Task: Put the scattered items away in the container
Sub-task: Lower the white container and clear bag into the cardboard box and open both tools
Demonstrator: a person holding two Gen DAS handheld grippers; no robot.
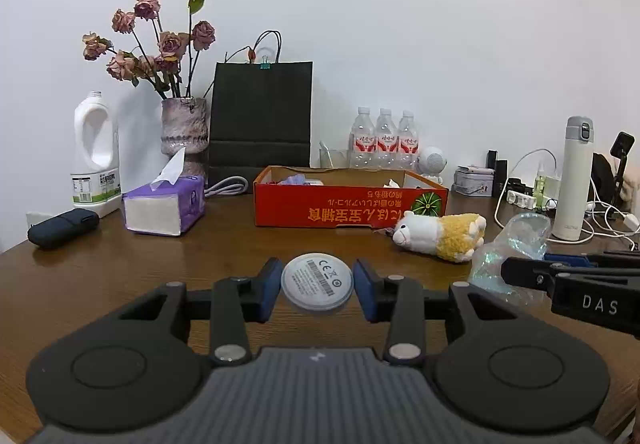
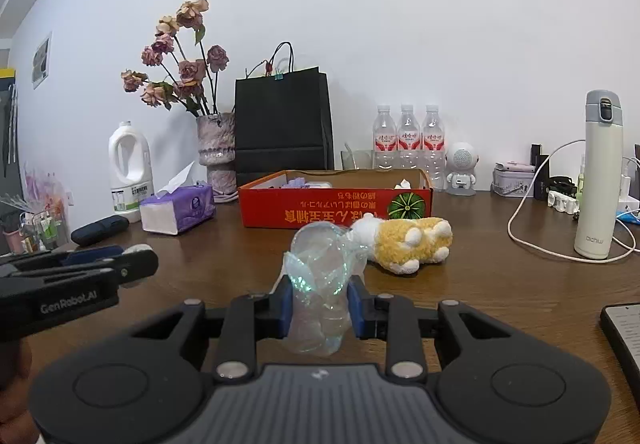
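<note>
In the left wrist view, the left gripper [image 1: 317,286] is pointing nearly level over the wooden table [image 1: 160,264], its blue pads partly closed and pinching a round white disc [image 1: 317,281]. Ahead, one red cardboard box [image 1: 348,199] is standing before three water bottles [image 1: 385,139]; one plush toy [image 1: 440,231] is lying beside it.

In the right wrist view, the right gripper [image 2: 318,304] is squeezing a crumpled clear plastic wrapper [image 2: 320,280], jaws narrowly apart. Only here a phone [image 2: 624,336] is showing at the right edge.
</note>
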